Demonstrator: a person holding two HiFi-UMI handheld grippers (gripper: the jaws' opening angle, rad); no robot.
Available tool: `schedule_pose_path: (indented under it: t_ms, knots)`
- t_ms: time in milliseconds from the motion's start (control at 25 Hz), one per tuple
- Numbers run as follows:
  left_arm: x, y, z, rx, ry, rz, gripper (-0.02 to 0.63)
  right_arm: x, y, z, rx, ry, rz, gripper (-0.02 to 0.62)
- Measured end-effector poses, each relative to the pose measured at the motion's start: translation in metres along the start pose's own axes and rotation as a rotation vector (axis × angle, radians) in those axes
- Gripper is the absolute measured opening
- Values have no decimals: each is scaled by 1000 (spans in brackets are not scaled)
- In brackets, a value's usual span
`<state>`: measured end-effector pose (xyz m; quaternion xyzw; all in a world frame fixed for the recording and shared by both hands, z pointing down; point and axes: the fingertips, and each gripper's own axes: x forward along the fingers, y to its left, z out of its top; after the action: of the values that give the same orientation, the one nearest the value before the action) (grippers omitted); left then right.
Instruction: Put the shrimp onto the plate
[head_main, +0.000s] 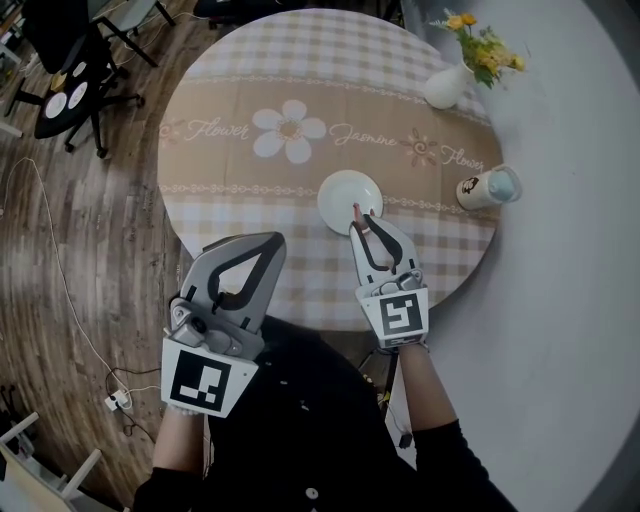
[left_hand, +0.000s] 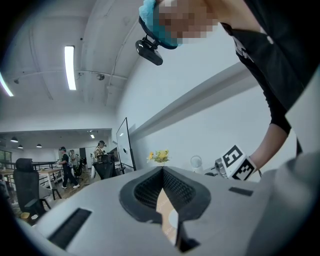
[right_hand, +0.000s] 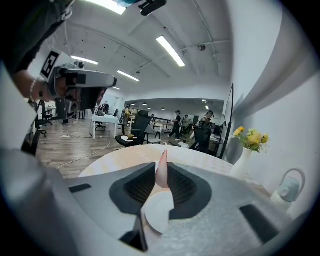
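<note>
A pink shrimp (right_hand: 162, 171) is clamped between the tips of my right gripper (head_main: 360, 224), its tail sticking out past the jaws (head_main: 356, 212). The white plate (head_main: 349, 199) lies on the round table just beyond those tips; in the right gripper view the plate (right_hand: 157, 212) shows through the gap under the shrimp. My left gripper (head_main: 272, 240) is held near the table's front edge, jaws together with nothing between them (left_hand: 162, 172).
A white vase with yellow flowers (head_main: 447, 85) stands at the far right of the table (head_main: 240, 180). A paper cup (head_main: 487, 187) lies on its side at the right edge. Office chairs (head_main: 70, 70) stand on the wood floor to the left.
</note>
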<state>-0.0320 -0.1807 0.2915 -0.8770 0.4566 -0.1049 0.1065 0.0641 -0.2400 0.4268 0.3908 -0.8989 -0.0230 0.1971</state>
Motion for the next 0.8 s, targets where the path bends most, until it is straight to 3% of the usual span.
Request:
schedule_pose_path:
  t_ms: [800]
  knots:
    - [-5,11,-15,-23,40,39,0,61,6,-69,-47,172,98,55]
